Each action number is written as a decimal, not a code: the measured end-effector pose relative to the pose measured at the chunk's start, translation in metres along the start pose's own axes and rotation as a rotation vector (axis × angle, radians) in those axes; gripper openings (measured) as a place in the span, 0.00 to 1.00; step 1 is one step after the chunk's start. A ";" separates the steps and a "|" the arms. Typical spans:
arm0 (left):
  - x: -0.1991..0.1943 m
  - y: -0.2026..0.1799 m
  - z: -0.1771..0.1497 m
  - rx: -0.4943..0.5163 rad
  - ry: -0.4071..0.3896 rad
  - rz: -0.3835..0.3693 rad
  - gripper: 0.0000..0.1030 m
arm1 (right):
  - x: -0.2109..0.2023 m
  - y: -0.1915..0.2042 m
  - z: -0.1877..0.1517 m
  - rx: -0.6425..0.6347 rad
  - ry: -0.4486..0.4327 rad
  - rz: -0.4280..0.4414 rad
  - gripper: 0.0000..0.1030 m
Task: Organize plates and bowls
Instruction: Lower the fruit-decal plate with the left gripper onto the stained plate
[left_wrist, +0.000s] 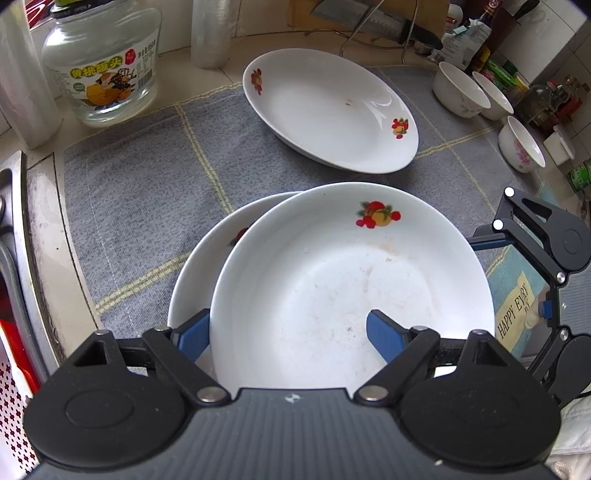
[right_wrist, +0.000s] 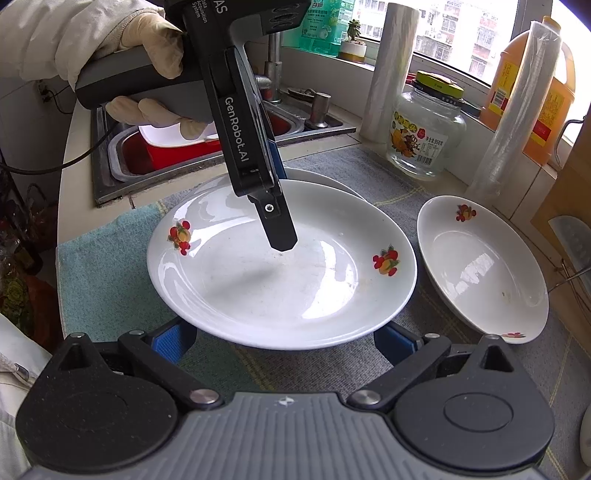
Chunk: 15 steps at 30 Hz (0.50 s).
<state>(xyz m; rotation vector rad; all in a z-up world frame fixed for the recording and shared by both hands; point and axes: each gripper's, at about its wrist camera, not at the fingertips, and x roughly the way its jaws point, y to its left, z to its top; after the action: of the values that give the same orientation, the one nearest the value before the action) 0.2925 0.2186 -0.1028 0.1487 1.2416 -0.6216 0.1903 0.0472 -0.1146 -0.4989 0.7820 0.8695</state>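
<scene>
While the top plate sits half-nested on a second plate under it, offset toward my right, the stacking is only partly done as I read it: two plates overlap but aren't centred, a third plate lies alone further back on the grey mat, and three bowls stand loose at the right edge, not nested. My left gripper straddles the near rim of the top plate, one blue pad inside the dish, the other outside the rim; jaws about half open, and I can't tell if the pads actually press on it. From the right wrist view, one left finger has its tip down at the plate's inner surface. My right gripper is open, its blue pads either side of and below the plate's other edge, not clamping anything I can see. Left to do, my guess: square up the pair, add the third plate, then nest the bowls. Clutter: glass jar and film rolls at the back, knife on a rack behind the far plate, bottles crowding the bowls, sink just beside the mat. The jar is close to the far plate's path.
</scene>
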 end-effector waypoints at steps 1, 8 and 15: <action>-0.002 0.000 -0.001 0.000 -0.005 0.003 0.85 | 0.000 0.000 0.000 -0.001 0.000 -0.002 1.00; -0.007 -0.005 -0.006 0.011 -0.031 0.023 0.85 | 0.002 0.006 -0.002 -0.014 0.012 -0.010 1.00; -0.009 -0.004 -0.009 0.011 -0.045 0.026 0.86 | 0.000 0.007 -0.001 -0.020 0.017 -0.019 1.00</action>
<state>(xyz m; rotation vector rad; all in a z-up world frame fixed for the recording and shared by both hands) 0.2815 0.2223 -0.0965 0.1594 1.1916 -0.6066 0.1844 0.0501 -0.1156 -0.5308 0.7834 0.8573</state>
